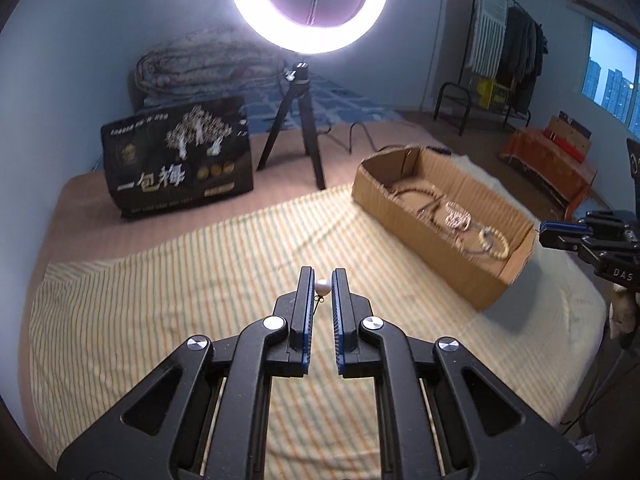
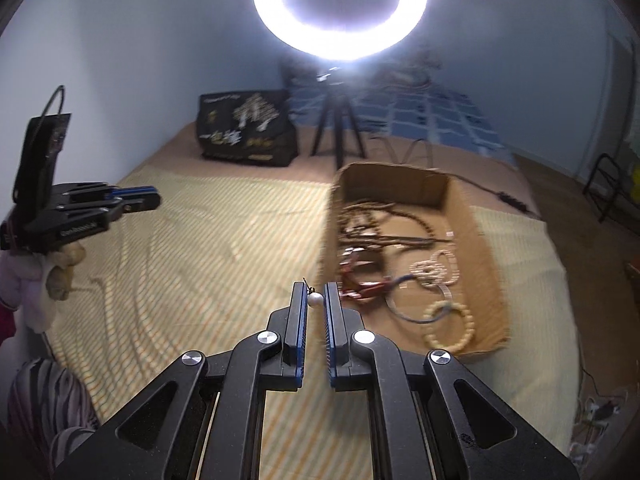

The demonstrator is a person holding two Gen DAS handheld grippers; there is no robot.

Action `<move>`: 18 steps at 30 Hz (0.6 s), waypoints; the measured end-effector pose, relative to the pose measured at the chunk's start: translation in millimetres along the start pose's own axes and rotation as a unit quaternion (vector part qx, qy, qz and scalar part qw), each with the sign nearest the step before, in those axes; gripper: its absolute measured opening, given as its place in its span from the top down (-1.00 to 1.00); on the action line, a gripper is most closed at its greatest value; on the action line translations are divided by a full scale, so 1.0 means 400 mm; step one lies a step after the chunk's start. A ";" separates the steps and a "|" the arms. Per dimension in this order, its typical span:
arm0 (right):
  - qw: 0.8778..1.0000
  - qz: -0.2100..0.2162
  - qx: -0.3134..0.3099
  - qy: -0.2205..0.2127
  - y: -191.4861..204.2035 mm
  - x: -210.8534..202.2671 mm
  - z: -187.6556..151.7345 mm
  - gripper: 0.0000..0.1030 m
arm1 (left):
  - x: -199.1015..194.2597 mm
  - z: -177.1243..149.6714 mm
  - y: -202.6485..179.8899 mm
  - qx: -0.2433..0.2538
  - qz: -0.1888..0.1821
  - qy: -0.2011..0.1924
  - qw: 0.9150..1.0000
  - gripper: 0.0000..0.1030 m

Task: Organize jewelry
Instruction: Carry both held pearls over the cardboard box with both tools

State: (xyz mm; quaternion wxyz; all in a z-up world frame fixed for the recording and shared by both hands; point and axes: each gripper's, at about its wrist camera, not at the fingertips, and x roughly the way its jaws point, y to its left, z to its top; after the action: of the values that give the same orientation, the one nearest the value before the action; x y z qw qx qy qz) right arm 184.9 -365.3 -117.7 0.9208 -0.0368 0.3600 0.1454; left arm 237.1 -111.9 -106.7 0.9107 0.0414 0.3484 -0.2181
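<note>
In the left wrist view the left gripper [image 1: 323, 280] pinches a pearl earring [image 1: 323, 287] above the striped cloth [image 1: 200, 264], while in the right wrist view the right gripper [image 2: 315, 294] clamps another pearl earring [image 2: 315, 300] just beside the cardboard box [image 2: 480, 248] of jewelry.

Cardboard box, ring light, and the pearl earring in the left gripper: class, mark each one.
cardboard box [image 1: 404, 196], left wrist view, near outer wall.
ring light [image 1: 240, 12], left wrist view, glowing rim.
pearl earring [image 1: 323, 287], left wrist view, the pearl.

Blown-out ring light [image 1: 308, 8] glare, dim room, fisheye-warped edges, slight motion blur.
</note>
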 end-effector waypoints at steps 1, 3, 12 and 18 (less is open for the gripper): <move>1.000 -0.003 0.003 -0.002 -0.008 -0.005 0.000 0.87 | 0.002 0.011 -0.007 0.002 -0.001 -0.004 1.000 0.87; 1.000 -0.015 0.013 -0.008 -0.032 -0.016 0.006 0.87 | 0.006 0.032 -0.022 0.003 -0.004 -0.010 1.000 0.87; 0.998 -0.045 0.032 -0.028 -0.102 -0.041 0.036 0.87 | 0.040 0.131 -0.106 0.012 -0.024 -0.039 0.999 0.87; 0.998 -0.047 0.038 -0.033 -0.130 -0.032 0.058 0.87 | 0.098 0.191 -0.166 0.017 -0.040 -0.043 0.998 0.87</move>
State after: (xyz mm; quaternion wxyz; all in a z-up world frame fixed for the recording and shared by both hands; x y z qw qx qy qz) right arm 206.7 -414.1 -93.9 0.9387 -0.0140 0.3327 0.0897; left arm 281.7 -203.5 -69.8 0.9144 0.0337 0.3065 -0.2623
